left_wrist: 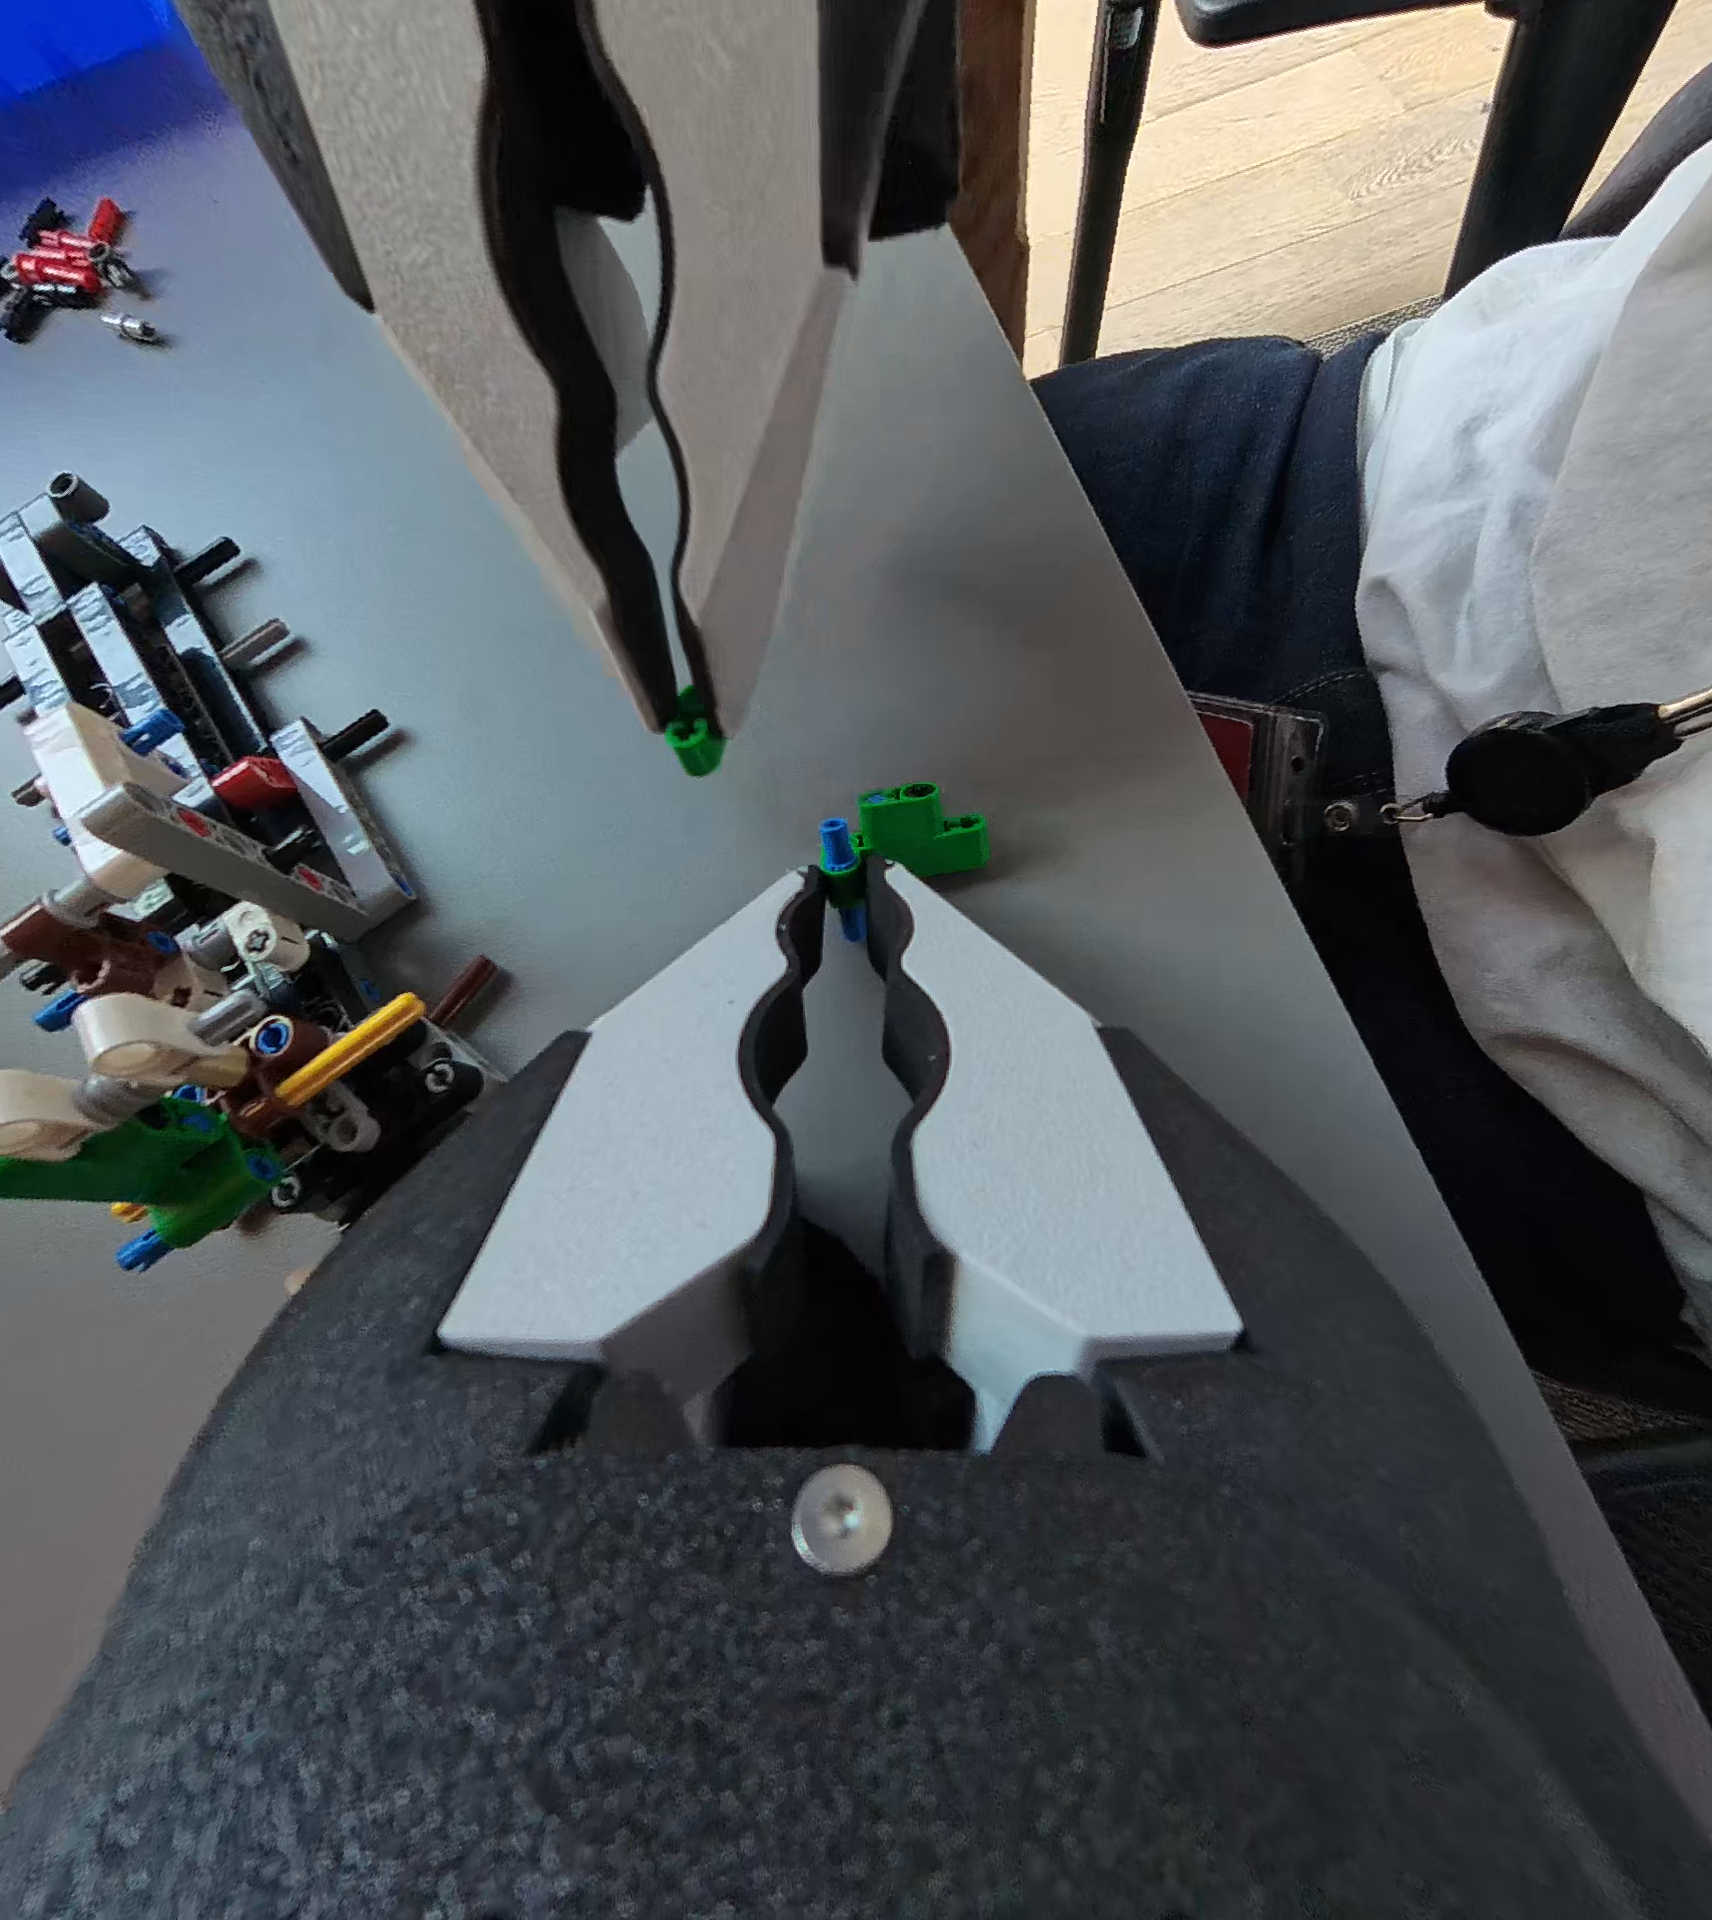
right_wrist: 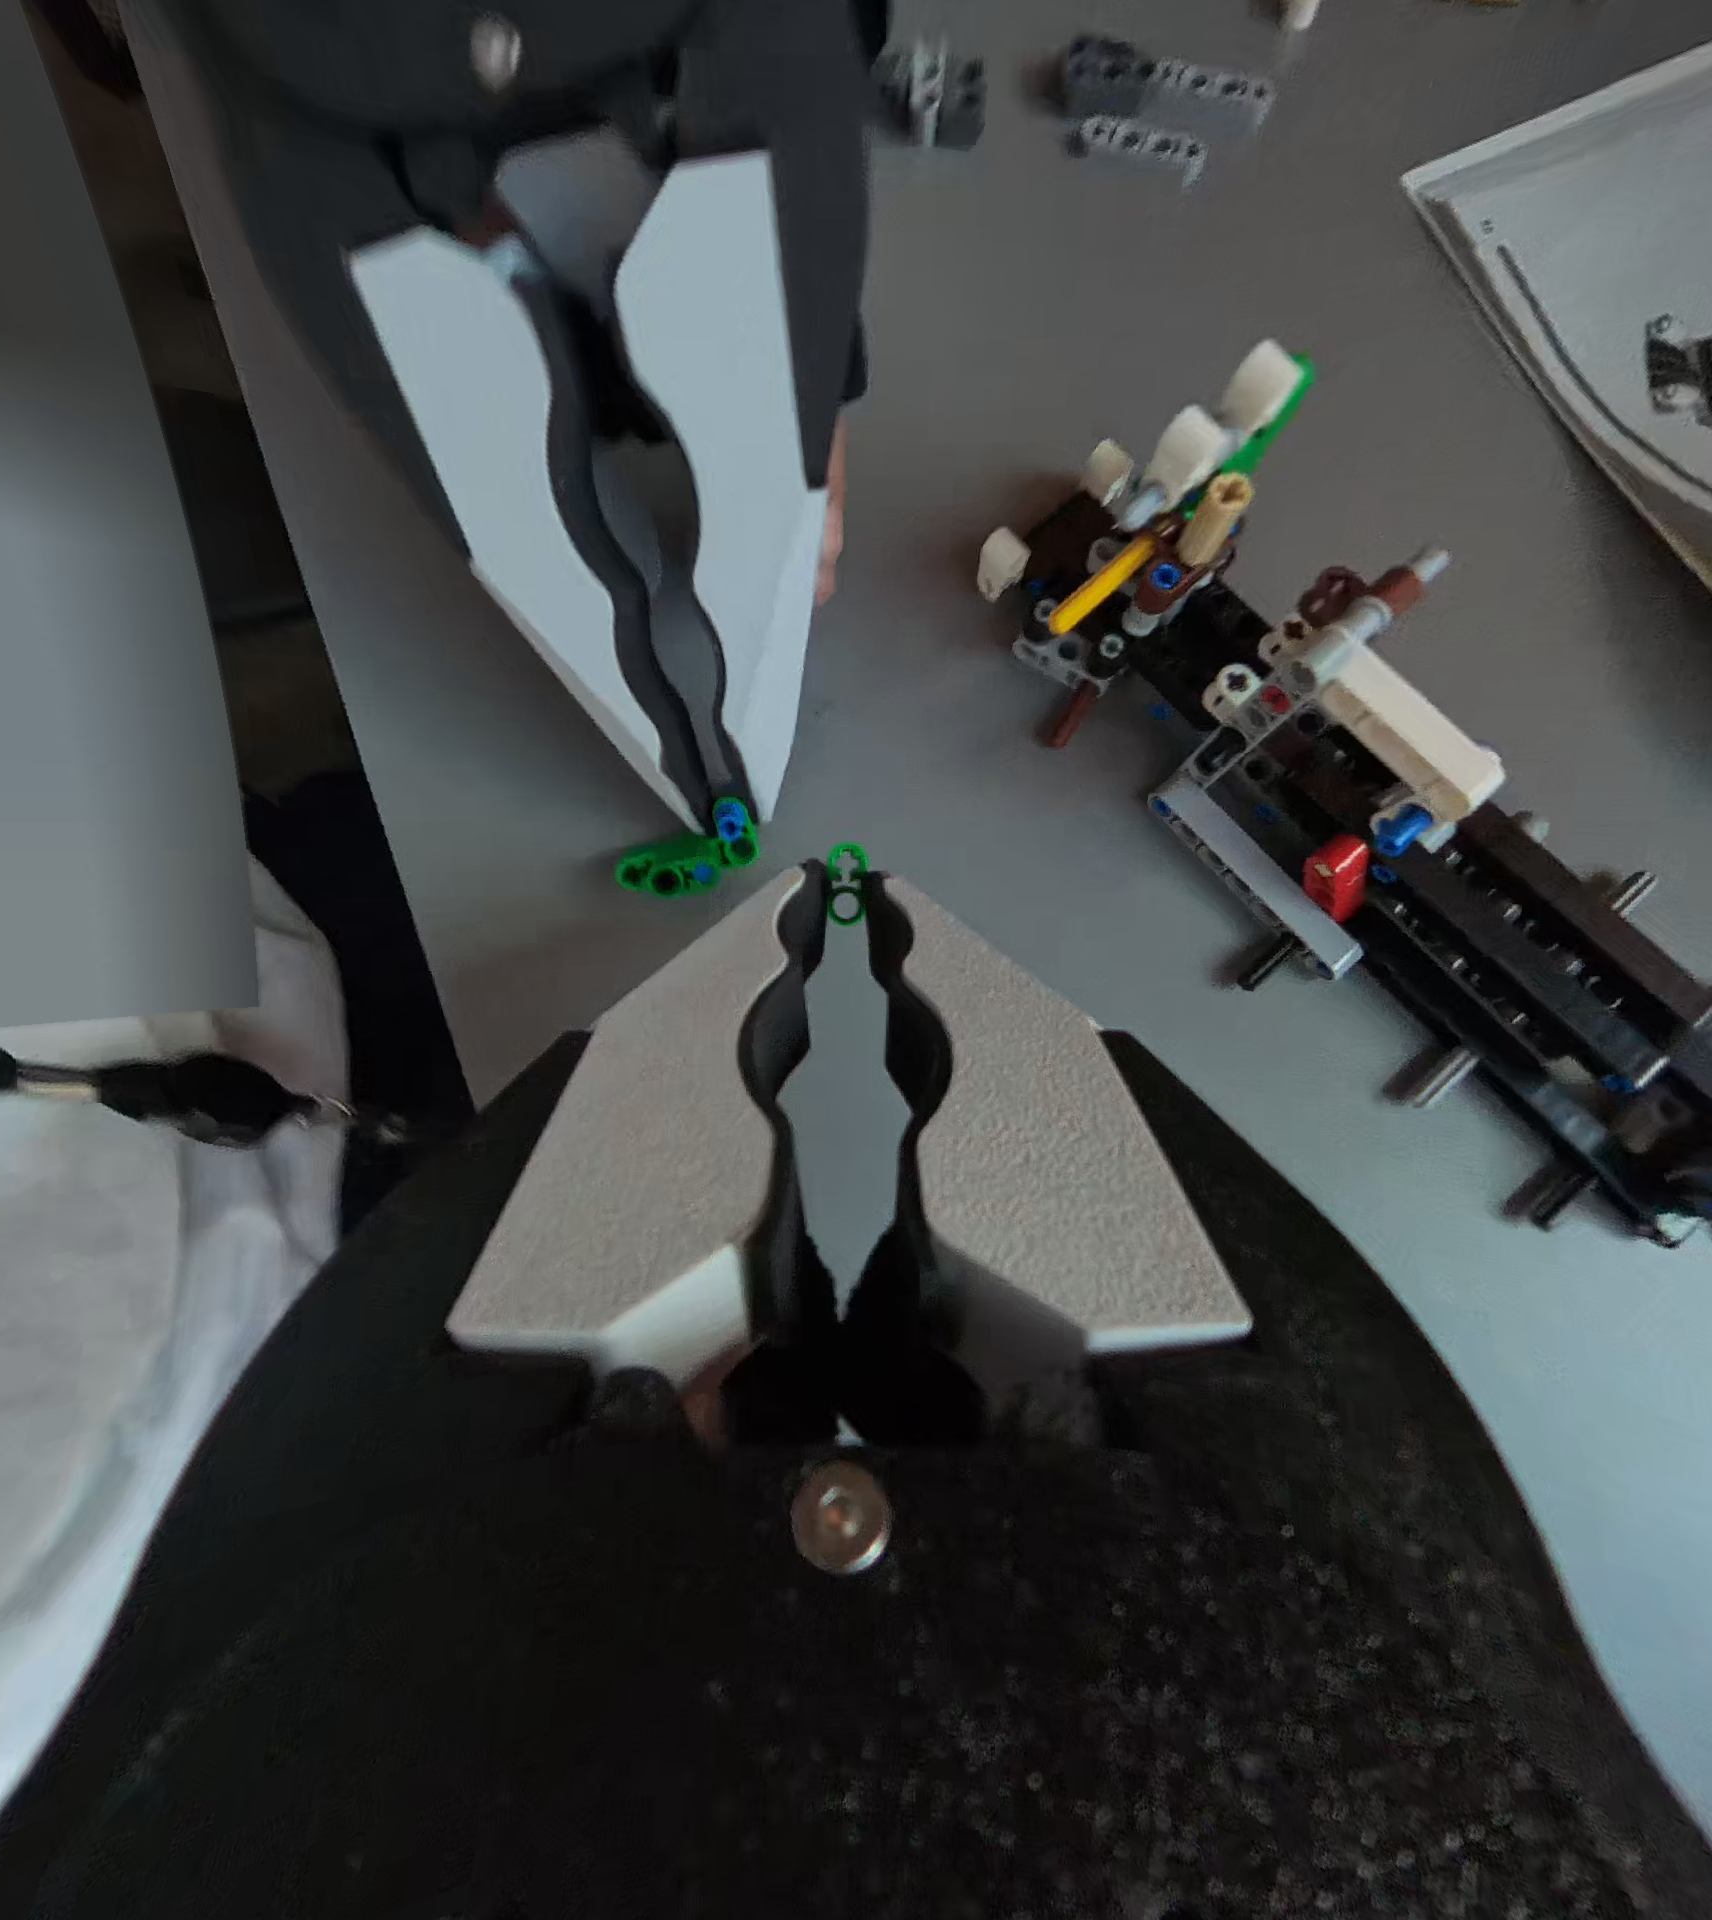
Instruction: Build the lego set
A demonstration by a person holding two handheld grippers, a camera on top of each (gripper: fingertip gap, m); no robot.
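Observation:
My left gripper point(left_wrist: 844, 885) is shut on a green L-shaped lego piece point(left_wrist: 925, 828) that carries a blue pin point(left_wrist: 835, 842), low over the grey table point(left_wrist: 540, 831). In the right wrist view it reaches in from above point(right_wrist: 729, 823) with the same green piece point(right_wrist: 670, 868). My right gripper point(right_wrist: 844, 885) is shut on a small green connector point(right_wrist: 846, 864). In the left wrist view it comes from the top point(left_wrist: 694, 722) and holds the connector point(left_wrist: 696, 743) a short gap from the blue pin. The partly built model point(left_wrist: 197, 831) lies to the left.
The model point(right_wrist: 1351, 790) lies to the right in the right wrist view, below an open instruction booklet point(right_wrist: 1662, 343). Loose grey beams point(right_wrist: 1164, 88) lie at the far edge. Red and black small parts point(left_wrist: 62, 265) lie far left. A person in white sits at the table edge point(left_wrist: 1195, 727).

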